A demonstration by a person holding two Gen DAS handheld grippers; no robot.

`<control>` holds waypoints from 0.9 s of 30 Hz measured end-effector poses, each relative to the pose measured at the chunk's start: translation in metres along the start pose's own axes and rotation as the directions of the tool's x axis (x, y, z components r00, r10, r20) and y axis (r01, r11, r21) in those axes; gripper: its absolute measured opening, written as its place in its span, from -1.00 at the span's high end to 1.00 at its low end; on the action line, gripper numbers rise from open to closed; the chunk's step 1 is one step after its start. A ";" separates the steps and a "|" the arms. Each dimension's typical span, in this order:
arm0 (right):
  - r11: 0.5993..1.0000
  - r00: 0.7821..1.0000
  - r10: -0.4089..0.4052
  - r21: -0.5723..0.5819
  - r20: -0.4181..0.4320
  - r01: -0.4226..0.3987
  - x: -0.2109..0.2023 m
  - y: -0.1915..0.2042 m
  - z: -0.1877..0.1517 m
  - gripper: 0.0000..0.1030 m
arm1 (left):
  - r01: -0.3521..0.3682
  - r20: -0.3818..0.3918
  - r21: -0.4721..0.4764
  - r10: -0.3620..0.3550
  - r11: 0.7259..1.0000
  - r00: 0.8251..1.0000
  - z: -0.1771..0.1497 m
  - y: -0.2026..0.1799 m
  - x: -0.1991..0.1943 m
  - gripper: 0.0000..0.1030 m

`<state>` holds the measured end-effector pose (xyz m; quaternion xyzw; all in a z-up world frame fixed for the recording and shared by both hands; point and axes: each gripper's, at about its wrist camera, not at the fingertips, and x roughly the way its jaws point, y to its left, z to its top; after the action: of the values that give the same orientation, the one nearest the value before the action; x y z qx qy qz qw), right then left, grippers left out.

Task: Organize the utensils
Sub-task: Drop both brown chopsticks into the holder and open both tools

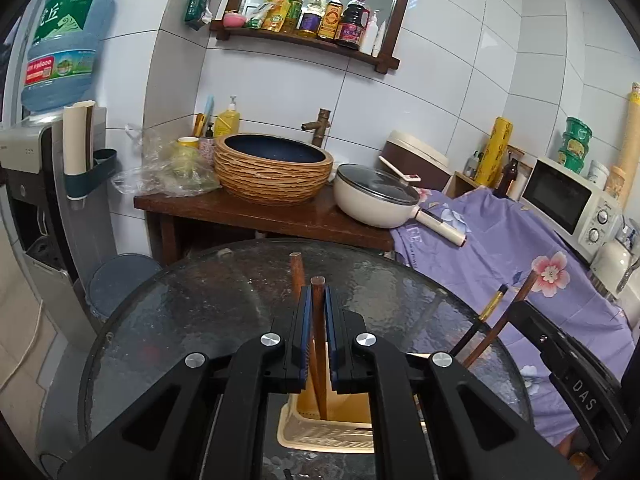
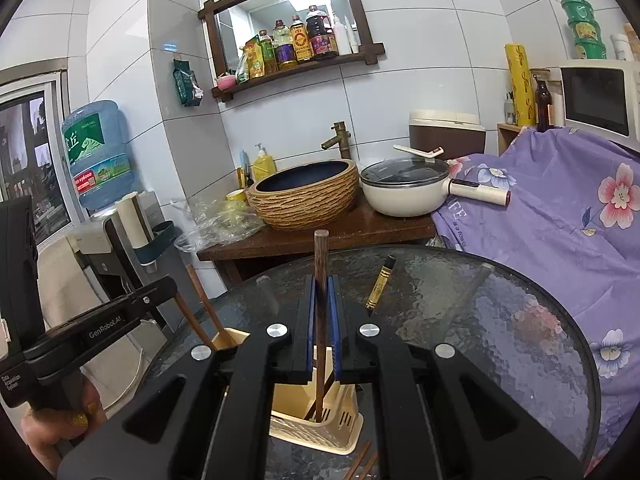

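Both claws, left gripper (image 1: 319, 292) and right gripper (image 2: 321, 284), each clamp a chopstick (image 1: 318, 320), tips seemingly inside the holder (image 2: 320, 424).

— Home kitchen, plainly. White tiled walls (image 1: 440, 92), wooden shelf (image 1: 304, 40) crowded with oil and sauce bottles (image 1: 332, 20).

— Lived-in, too. Basin bowl (image 1: 274, 168) with ribbed sides on a dark wooden counter (image 1: 256, 220), bamboo-style tap (image 1: 318, 128) behind, yellow soap dispenser (image 1: 227, 120) beside.

— Cream lidded pan (image 1: 376, 196) next to the basin, rice cooker (image 1: 416, 158) behind it.

— White microwave (image 1: 568, 204) off to the right, above a purple flowered cloth (image 1: 520, 240).

— Water dispenser (image 1: 28, 184) at left, big blue bottle (image 1: 66, 44) on top.

— Round glass table (image 2: 500, 320) in front, cream utensil holder (image 2: 320, 428) standing on it.
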<state>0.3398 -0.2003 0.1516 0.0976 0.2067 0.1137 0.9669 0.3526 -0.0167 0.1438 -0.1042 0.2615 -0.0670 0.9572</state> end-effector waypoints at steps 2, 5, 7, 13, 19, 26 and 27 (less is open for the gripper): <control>1.000 1.000 0.006 0.012 -0.012 -0.006 0.003 -0.002 -0.002 0.86 | 0.012 -0.020 -0.003 -0.013 1.000 1.000 -0.002 0.001 0.003 0.87; 1.000 1.000 0.006 0.014 -0.011 -0.006 0.003 -0.004 -0.002 0.86 | 0.010 -0.023 0.003 -0.010 1.000 1.000 -0.004 0.000 0.005 0.87; 1.000 1.000 0.000 0.008 -0.015 0.000 0.004 -0.004 -0.002 0.84 | 0.018 -0.020 0.005 -0.018 1.000 1.000 -0.004 0.001 0.003 0.78; 1.000 0.999 -0.027 -0.012 0.039 0.028 -0.015 -0.003 -0.010 -0.19 | 0.022 0.033 0.019 -0.023 1.000 0.999 -0.006 0.001 -0.018 -0.10; 0.999 1.000 0.007 -0.039 -0.005 -0.007 -0.033 -0.005 -0.032 -0.24 | 0.031 0.053 0.034 -0.033 0.999 0.998 -0.025 0.010 -0.040 -0.71; 0.997 0.994 0.034 -0.072 -0.100 -0.041 -0.048 -0.005 -0.074 -0.45 | 0.019 -0.004 0.055 -0.019 0.998 1.000 -0.069 0.030 -0.047 -0.87; 0.995 0.993 0.031 -0.087 -0.118 -0.041 -0.048 -0.003 -0.082 -0.45 | 0.017 -0.025 0.059 -0.015 0.998 1.000 -0.077 0.032 -0.045 -0.87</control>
<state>0.2628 -0.2046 0.0958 0.0510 0.2556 0.1457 0.9544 0.2768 0.0098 0.0935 -0.0769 0.2701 -0.0837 0.9561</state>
